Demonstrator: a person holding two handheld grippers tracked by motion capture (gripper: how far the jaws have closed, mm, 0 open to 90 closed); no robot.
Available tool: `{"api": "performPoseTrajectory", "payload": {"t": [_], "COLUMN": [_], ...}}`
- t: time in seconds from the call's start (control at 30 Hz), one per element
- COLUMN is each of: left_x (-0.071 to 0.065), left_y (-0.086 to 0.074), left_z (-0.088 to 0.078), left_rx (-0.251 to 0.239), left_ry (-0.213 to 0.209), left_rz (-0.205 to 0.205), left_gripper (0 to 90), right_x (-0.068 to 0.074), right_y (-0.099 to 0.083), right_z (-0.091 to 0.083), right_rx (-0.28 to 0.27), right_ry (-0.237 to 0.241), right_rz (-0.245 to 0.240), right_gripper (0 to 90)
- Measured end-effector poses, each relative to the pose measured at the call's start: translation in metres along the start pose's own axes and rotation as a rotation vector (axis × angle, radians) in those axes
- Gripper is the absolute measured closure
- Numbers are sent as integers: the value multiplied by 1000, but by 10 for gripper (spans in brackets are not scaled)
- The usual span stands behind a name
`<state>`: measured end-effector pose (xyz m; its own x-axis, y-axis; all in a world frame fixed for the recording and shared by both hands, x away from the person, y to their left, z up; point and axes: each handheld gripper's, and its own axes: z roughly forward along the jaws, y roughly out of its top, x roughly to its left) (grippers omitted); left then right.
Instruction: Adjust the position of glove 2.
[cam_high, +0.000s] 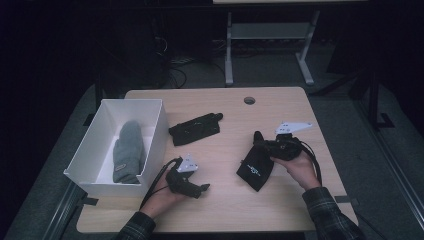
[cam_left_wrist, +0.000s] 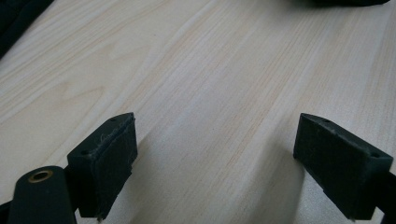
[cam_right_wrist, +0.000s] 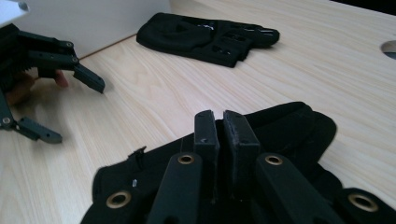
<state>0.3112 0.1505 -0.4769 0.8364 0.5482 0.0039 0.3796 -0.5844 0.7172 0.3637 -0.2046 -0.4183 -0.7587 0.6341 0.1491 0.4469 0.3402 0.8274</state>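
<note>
A black glove (cam_high: 255, 170) hangs tilted from my right gripper (cam_high: 264, 145), which is shut on its upper edge just above the table. In the right gripper view the two jaws (cam_right_wrist: 222, 133) stand almost together over the glove's dark fabric (cam_right_wrist: 289, 126). A second black glove (cam_high: 195, 128) lies flat near the middle of the table (cam_right_wrist: 205, 37). My left gripper (cam_high: 200, 189) rests low at the front, beside the white box, open with bare wood between its pads (cam_left_wrist: 215, 135). It also shows at the left of the right gripper view (cam_right_wrist: 77, 109).
A white open box (cam_high: 155, 130) stands at the table's left and holds a grey mitten (cam_high: 127, 150). A round cable hole (cam_high: 249, 100) sits near the far edge. Bare wood lies between the two grippers. A desk frame stands on the floor beyond.
</note>
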Motion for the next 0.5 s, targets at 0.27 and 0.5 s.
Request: {"api": "performPoseTrajectory", "payload": {"t": [0.27,0.5], "left_x": [0,0], "left_y": [0,0], "left_z": [0,0], "left_rx": [1,-4], "left_ry": [0,-1], "left_rz": [1,-5], "left_gripper": [128,127], "right_x": [-11,-15], "right_y": [-10,-23], "right_z": [-22,-27], "right_rx": [-21,48], "right_ry": [-31,-69], "right_rz": [25,24], "right_gripper": [900,867]}}
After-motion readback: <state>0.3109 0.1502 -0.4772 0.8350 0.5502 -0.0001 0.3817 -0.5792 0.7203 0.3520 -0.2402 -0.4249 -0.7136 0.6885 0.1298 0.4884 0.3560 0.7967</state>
